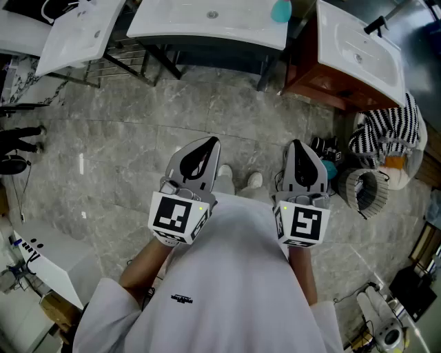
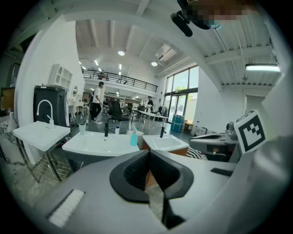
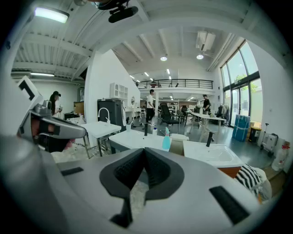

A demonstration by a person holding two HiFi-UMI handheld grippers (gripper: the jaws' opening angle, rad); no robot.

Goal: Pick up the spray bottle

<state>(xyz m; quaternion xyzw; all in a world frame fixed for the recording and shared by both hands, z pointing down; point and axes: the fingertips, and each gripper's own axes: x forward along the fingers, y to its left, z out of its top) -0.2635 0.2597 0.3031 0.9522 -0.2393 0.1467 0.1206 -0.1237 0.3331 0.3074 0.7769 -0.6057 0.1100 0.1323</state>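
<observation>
The spray bottle (image 1: 281, 9), at one o'clock in the head view, is cut off by the top edge: only its teal lower body shows. In both gripper views it is too small for any label to be read. The middle basin (image 1: 207, 24) loses its back to the same edge. The white garment (image 1: 234, 276) hides the heels of the shoes (image 1: 255, 180) at its twelve o'clock.
</observation>
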